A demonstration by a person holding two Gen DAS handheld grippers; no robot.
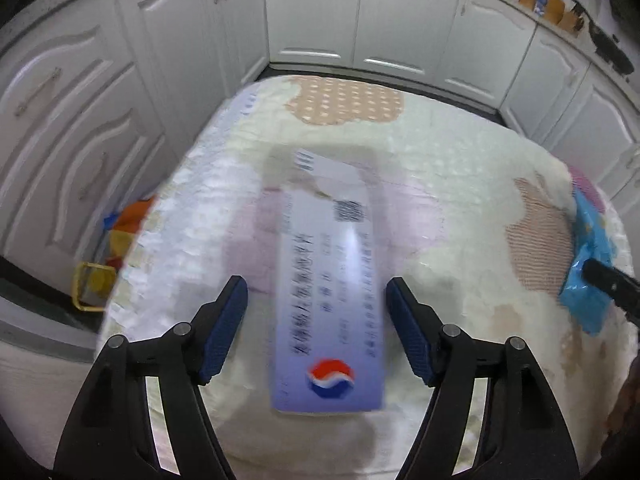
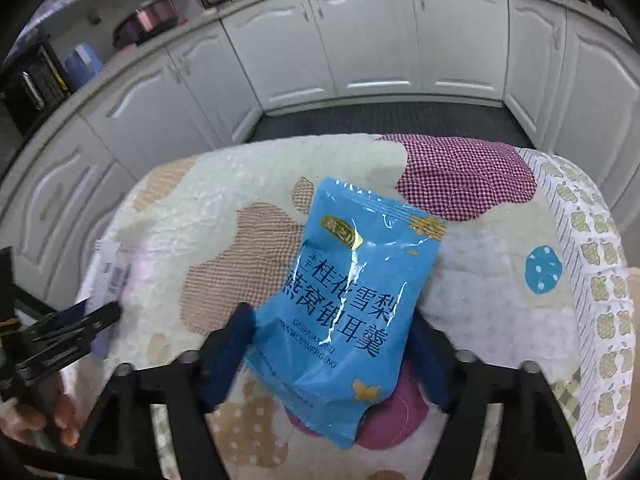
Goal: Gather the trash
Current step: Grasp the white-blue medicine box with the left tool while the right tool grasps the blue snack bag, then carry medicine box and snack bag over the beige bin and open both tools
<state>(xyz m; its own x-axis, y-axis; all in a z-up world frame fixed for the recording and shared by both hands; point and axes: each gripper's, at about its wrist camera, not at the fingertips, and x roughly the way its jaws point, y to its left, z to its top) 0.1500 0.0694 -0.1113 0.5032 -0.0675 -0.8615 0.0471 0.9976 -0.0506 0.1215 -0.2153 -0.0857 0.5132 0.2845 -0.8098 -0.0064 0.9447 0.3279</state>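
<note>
Left gripper [image 1: 316, 330]: wide open around the flat pale-purple cardboard box [image 1: 326, 300], at 12 o'clock on the quilted patchwork worktop [image 1: 460, 184].
Right gripper [image 2: 334, 354]: spread open beside the shiny blue plastic pouch [image 2: 352, 304]; nothing is held.
Risk: the pouch could be squashed flat and slipped off.

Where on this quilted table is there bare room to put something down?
Free: the far quilt strip between the pale lilac medicine box and the white cabinets, and the near right corner beside the blue polka-dot patch. Crowded: the middle, where the box and the glossy blue snack packet lie between open jaws.
</note>
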